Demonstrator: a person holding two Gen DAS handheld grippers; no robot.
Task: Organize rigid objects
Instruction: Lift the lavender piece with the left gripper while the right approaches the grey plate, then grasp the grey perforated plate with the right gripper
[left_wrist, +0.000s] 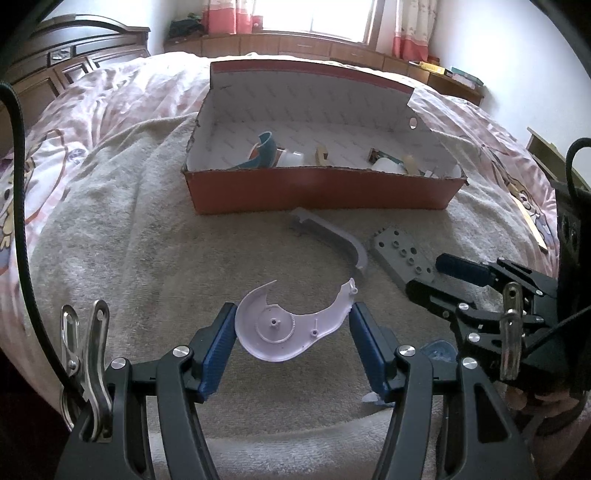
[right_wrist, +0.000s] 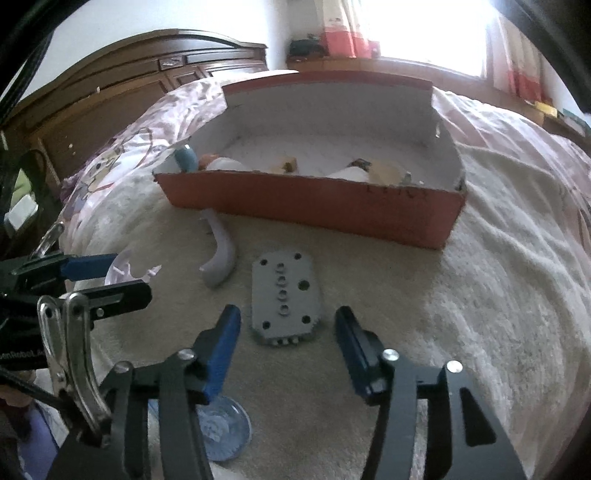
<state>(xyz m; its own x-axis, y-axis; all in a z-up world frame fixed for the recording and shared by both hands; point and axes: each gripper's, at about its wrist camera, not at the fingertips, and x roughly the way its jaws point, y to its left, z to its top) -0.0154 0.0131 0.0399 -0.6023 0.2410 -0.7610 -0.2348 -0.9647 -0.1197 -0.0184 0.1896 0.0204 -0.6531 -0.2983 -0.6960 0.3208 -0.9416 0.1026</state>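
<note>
On a bed's beige towel (left_wrist: 147, 240), before the orange cardboard box (left_wrist: 321, 192), our left claw (left_wrist: 293, 328) brackets the lilac plastic crescent cover (left_wrist: 291, 325); our right claw (right_wrist: 286, 332), spread, frames the grey drilled plate (right_wrist: 284, 295).

White lettering on the left gripper (right_wrist: 107, 280) body partly reads "enRobotLa"; faint dark handwriting on the box (right_wrist: 314, 206) front is illegible.

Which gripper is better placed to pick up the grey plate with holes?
Right. The right gripper is open with its jaws either side of the grey plate; the left gripper flanks the white curved part instead.
</note>
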